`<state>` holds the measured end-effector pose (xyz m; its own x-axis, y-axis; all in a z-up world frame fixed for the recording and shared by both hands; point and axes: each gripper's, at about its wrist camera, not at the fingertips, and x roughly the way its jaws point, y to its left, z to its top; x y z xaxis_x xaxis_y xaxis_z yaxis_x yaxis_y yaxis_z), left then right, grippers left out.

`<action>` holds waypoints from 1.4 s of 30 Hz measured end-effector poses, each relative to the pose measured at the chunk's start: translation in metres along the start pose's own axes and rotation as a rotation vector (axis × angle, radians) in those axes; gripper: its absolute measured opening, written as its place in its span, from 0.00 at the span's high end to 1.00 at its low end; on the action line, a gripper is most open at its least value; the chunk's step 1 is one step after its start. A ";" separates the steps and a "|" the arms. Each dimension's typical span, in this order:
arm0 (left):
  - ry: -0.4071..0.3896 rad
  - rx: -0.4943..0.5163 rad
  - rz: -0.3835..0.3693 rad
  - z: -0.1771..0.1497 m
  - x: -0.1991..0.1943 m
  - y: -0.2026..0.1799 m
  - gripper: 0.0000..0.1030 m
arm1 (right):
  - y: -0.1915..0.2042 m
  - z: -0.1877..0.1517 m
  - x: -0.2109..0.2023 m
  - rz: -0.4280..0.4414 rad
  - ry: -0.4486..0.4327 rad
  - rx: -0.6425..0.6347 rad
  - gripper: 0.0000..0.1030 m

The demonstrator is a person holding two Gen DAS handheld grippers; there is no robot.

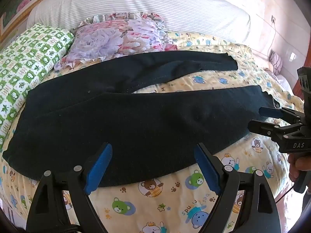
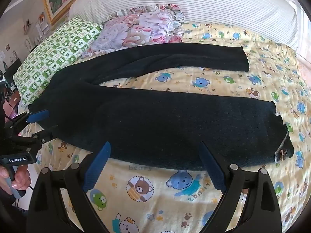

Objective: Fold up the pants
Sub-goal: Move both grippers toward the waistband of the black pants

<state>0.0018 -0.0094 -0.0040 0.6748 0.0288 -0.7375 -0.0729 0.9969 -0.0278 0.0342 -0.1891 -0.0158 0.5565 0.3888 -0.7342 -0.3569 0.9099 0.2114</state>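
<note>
From the left wrist camera, the left gripper [image 1: 153, 167], a black two-finger tool with blue pads, hangs with its jaws spread wide and nothing between them. Just ahead of its fingertips lie the black soft-fabric pants [image 1: 120, 120], spread flat on a yellow bedsheet printed with cartoon bears [image 1: 159, 203]. The waist end lies ahead to the left, and the two legs run off to the right, apart from each other. Far to the right, the right gripper [image 1: 254, 118] reaches the cuff of the nearer leg, jaws parted. Beyond the pants sit a green-and-white checked pillow [image 1: 33, 58] and a pink floral ruffled pillow [image 1: 116, 36].

From the right wrist camera, the right gripper [image 2: 155, 167] is likewise wide open and empty, with the nearer leg of the pants [image 2: 165, 128] just ahead of its fingertips. Far to the left, the left gripper [image 2: 46, 122] sits at the waist end, jaws apart.
</note>
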 end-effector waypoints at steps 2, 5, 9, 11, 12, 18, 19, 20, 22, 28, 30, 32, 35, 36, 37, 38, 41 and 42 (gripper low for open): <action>0.000 -0.001 -0.004 0.000 0.000 0.000 0.16 | 0.000 0.002 -0.001 -0.006 0.007 -0.004 0.10; 0.001 -0.003 -0.006 0.001 0.001 0.000 0.16 | 0.002 0.002 -0.001 -0.007 0.007 -0.003 0.10; 0.001 -0.003 -0.011 0.001 0.001 0.000 0.16 | 0.000 0.001 -0.001 -0.006 0.004 -0.007 0.10; 0.001 -0.005 -0.013 0.002 0.001 0.000 0.16 | 0.000 0.002 0.000 -0.012 0.010 -0.010 0.10; 0.001 -0.007 -0.016 0.001 0.001 0.000 0.16 | 0.001 0.002 0.001 -0.012 0.010 -0.010 0.10; 0.001 -0.010 -0.026 0.005 0.003 0.000 0.16 | 0.001 0.001 -0.001 -0.014 0.009 -0.010 0.10; 0.002 -0.010 -0.029 0.005 0.003 0.000 0.16 | 0.001 0.002 0.000 -0.013 0.008 -0.009 0.10; 0.003 -0.009 -0.030 0.006 0.003 0.000 0.16 | 0.001 0.002 0.000 -0.013 0.010 -0.010 0.10; 0.003 -0.008 -0.032 0.006 0.004 0.000 0.16 | 0.002 0.003 0.000 -0.013 0.012 -0.011 0.10; 0.009 -0.002 -0.047 0.009 0.007 0.000 0.16 | 0.004 0.005 -0.001 -0.026 0.026 -0.019 0.10; 0.011 0.004 -0.049 0.010 0.008 0.000 0.16 | 0.001 0.003 0.002 0.035 -0.026 0.027 0.10; 0.012 0.007 -0.055 0.011 0.010 0.000 0.16 | -0.001 0.004 0.002 0.043 -0.029 0.038 0.10; 0.018 0.012 -0.063 0.013 0.013 0.000 0.16 | -0.005 0.005 0.001 0.069 -0.043 0.064 0.10; 0.022 0.013 -0.067 0.014 0.015 0.000 0.16 | -0.006 0.006 0.001 0.081 -0.054 0.073 0.10; 0.024 0.013 -0.070 0.015 0.017 0.000 0.16 | -0.008 0.006 0.001 0.079 -0.051 0.071 0.10; 0.028 0.014 -0.075 0.016 0.018 0.000 0.16 | -0.009 0.007 0.001 0.080 -0.055 0.071 0.10; 0.037 0.019 -0.089 0.021 0.023 0.001 0.16 | -0.012 0.009 0.002 0.061 -0.050 0.058 0.10; 0.037 0.022 -0.090 0.022 0.024 0.001 0.16 | -0.013 0.010 0.003 0.057 -0.047 0.055 0.10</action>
<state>0.0344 -0.0060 -0.0073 0.6502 -0.0636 -0.7571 0.0036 0.9967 -0.0806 0.0482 -0.1987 -0.0139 0.5718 0.4455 -0.6889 -0.3478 0.8921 0.2882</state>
